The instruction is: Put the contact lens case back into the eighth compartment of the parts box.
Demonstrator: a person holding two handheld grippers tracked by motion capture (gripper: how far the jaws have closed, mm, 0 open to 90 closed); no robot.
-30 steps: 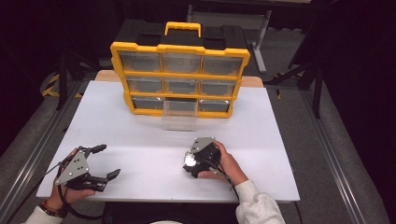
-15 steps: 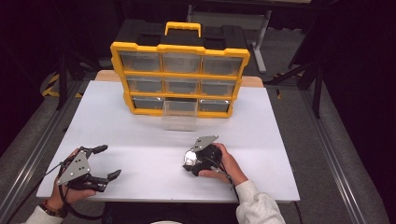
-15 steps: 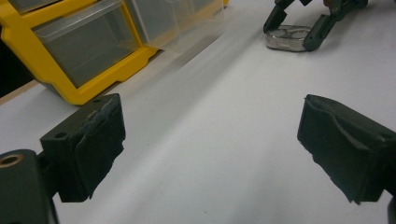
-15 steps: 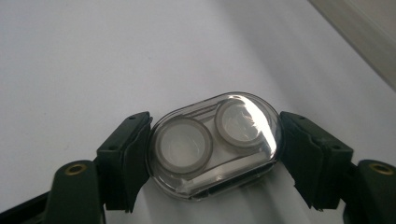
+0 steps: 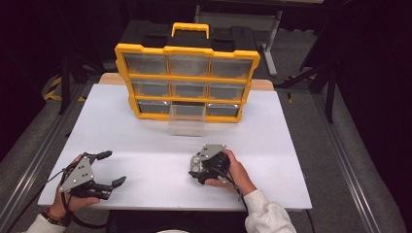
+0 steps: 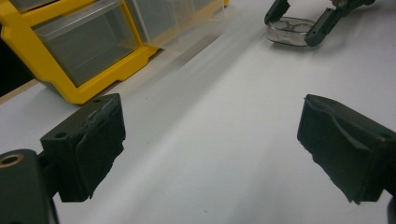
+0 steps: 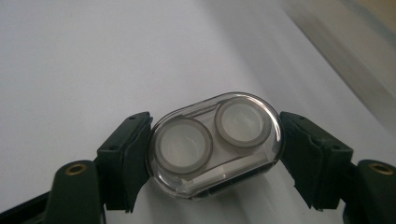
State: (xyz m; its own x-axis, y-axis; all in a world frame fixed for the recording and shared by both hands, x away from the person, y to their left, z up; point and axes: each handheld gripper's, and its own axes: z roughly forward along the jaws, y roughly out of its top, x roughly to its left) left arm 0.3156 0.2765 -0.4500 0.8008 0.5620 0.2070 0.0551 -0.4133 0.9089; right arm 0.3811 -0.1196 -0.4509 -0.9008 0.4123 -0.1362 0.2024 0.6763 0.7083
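**Right gripper pinches the clear case on open table, well short of the organizer**

The landmark is the yellow organizer [image 5: 187, 80], a rack of clear drawers that stands upright at the far edge of the white table [image 5: 145, 145]. One drawer [image 5: 187, 121] of its bottom row, the middle one, is pulled out toward the person and juts onto the tabletop.

The clear oval case [image 7: 215, 144], with two round wells side by side, lies flat on the table in front of the organizer, well apart from it and slightly to the right of the pulled-out drawer. The right gripper [image 7: 215, 154] has its jaws pressed against the two long ends of the case, having just been closing onto it; the case sits between the pads. The left gripper view shows the same pinch from across the table [image 6: 292, 30].

The left gripper [image 6: 210, 149] has its jaws spread wide with only bare tabletop between them. It rests near the front left corner of the table, far from the organizer and well apart from the case.

Between the case and the organizer only the protruding drawer stands forward; the rest of the stretch is plain white surface.
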